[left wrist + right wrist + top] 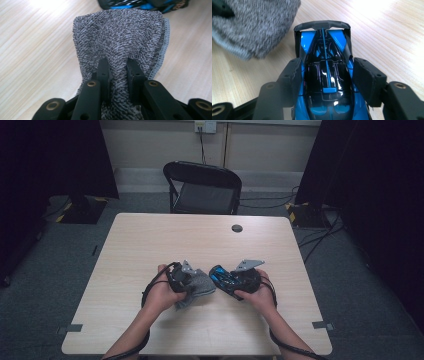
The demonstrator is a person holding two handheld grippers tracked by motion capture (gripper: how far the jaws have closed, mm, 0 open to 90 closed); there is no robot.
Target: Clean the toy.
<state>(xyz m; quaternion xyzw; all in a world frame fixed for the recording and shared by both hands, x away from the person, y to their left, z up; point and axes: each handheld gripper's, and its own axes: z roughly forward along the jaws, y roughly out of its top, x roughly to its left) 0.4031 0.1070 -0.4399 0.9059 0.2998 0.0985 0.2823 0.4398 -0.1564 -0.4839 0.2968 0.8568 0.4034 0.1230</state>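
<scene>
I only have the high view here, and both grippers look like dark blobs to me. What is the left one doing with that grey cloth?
Observer: The left gripper is shut on a pinched fold of the grey terry cloth, which spreads out ahead of it on the pale wooden table.
Operator: And the right one, on the blue thing?
Observer: That is a glossy blue and black toy racing car; the right gripper has one jaw at each flank, pads against the body.
Operator: Which end of the car faces away from the gripper?
Observer: The end with the grey wing, close beside the cloth.
</scene>
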